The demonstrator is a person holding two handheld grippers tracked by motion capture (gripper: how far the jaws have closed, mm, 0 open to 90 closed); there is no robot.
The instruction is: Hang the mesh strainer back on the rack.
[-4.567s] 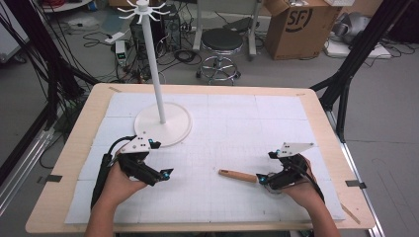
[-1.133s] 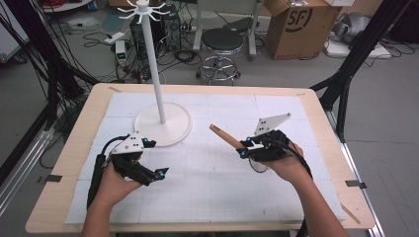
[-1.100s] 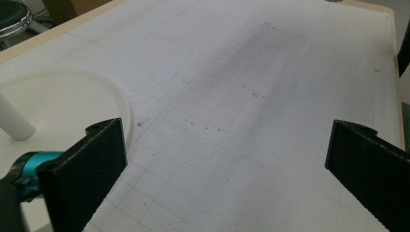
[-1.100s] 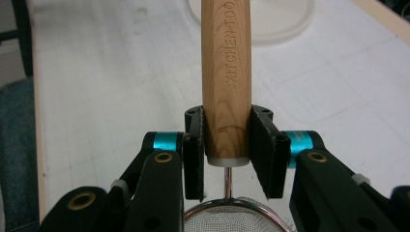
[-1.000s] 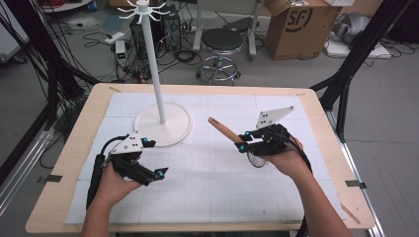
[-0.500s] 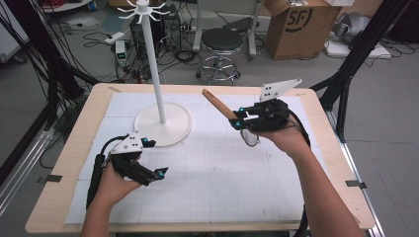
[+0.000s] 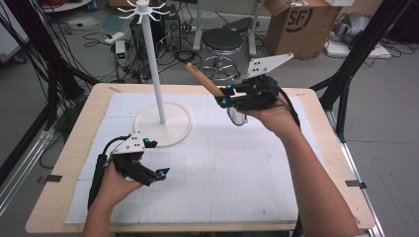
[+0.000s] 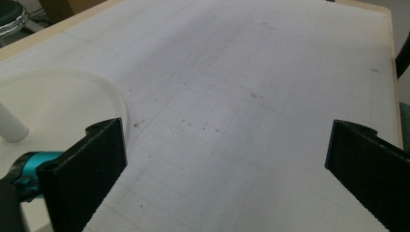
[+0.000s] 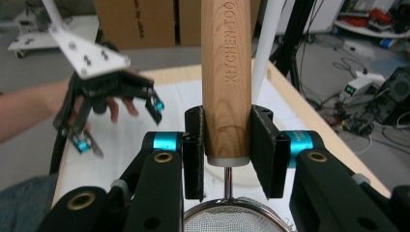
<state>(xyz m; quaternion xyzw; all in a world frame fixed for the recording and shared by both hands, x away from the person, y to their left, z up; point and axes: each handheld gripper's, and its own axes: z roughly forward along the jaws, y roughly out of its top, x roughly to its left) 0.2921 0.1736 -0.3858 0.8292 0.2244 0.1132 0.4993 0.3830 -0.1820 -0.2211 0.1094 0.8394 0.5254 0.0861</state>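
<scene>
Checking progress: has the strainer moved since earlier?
Yes. The right gripper has lifted the strainer off the table, toward the white stand.

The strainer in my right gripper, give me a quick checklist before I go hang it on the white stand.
1. Grip on strainer: the right gripper is shut on the wooden handle, fingers on both sides. Ok.
2. Strainer off the table: it is held up in the air. Ok.
3. Stand upright, base flat on the mat. Ok.
4. Free hook at the top of the stand: the hooks look bare in the high view, but they are small. Cannot tell.
5. Hanging hole or loop on the handle end: out of frame in the right gripper view. Cannot tell.
6. Left gripper out of the way: open, low beside the base. Ok.
</scene>
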